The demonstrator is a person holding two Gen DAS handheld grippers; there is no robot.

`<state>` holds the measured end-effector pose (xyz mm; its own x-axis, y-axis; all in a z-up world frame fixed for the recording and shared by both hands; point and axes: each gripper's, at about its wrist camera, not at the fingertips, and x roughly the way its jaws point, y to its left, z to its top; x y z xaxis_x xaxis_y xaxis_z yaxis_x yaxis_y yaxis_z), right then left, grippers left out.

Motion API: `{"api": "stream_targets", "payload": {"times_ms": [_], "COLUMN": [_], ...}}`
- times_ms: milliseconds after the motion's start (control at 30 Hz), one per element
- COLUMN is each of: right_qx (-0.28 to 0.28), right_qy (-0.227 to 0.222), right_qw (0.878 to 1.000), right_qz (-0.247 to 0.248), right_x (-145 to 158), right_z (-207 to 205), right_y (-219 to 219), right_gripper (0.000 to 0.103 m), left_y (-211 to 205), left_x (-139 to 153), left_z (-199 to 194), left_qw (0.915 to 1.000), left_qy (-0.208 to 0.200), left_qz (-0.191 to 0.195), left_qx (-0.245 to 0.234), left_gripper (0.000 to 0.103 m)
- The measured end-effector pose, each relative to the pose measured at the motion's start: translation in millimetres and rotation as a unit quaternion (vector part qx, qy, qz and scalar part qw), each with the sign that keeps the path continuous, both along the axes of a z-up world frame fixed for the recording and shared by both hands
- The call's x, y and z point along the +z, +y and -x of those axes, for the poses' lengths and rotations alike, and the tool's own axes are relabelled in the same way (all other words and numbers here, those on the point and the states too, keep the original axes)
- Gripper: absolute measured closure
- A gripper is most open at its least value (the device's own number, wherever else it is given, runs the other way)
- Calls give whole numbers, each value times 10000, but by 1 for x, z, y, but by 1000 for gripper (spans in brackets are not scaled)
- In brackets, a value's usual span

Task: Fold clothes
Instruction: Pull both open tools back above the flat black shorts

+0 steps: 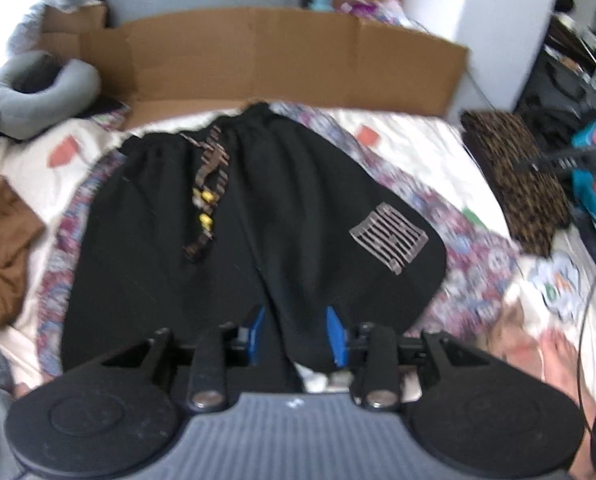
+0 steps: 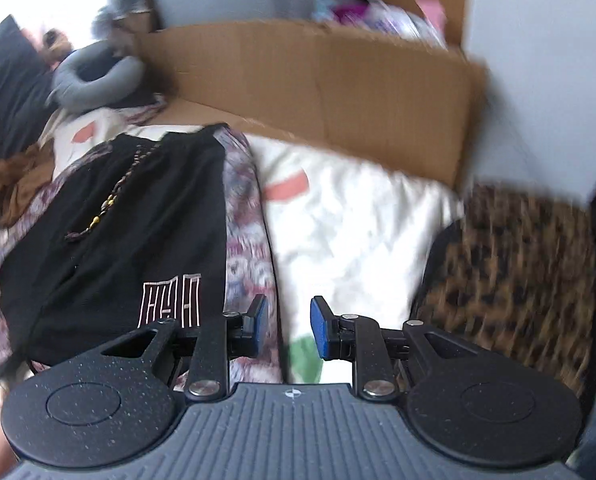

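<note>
Now spread flat on bed [image 1: 418,140]: black shorts [image 1: 233,216], soft, light, likely floppy. Left gripper [image 1: 298,336] agape over hem, right gripper [image 2: 285,326] agape, empty. Best pinched at hem corners.

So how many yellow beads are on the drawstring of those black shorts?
2 yellow spots show on the drawstring of the black shorts: one upper, one just below. The picture is blurred, so each spot may be more than one bead.
</note>
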<state>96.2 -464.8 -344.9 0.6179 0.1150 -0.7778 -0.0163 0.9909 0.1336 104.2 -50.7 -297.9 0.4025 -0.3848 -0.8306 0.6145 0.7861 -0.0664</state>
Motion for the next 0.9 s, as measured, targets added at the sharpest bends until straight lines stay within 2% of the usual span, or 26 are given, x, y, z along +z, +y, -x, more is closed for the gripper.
{"api": "stream_targets", "payload": {"times_ms": [67, 133, 267, 400, 900], "right_qx": [-143, -313, -414, -333, -410], "right_qy": [41, 178, 448, 623, 930], "right_qw": [9999, 9992, 9976, 9965, 9940], "right_qz": [-51, -183, -322, -441, -398], "right_x": [-11, -24, -48, -65, -96], "right_z": [5, 9, 18, 27, 35], "right_y": [-5, -11, -13, -8, 2], "right_gripper": [74, 80, 81, 81, 80], "left_y": [-2, -3, -7, -11, -22], "left_x": [-12, -24, -45, -52, -91], "left_z": [6, 10, 14, 19, 20], "left_qw": [9998, 9993, 9977, 9977, 9883], "left_qy": [142, 315, 650, 648, 1458], "left_qz": [-44, -31, 70, 0, 450], "left_qx": [-161, -199, -182, -190, 67], "left_gripper": [67, 67, 67, 66, 66]}}
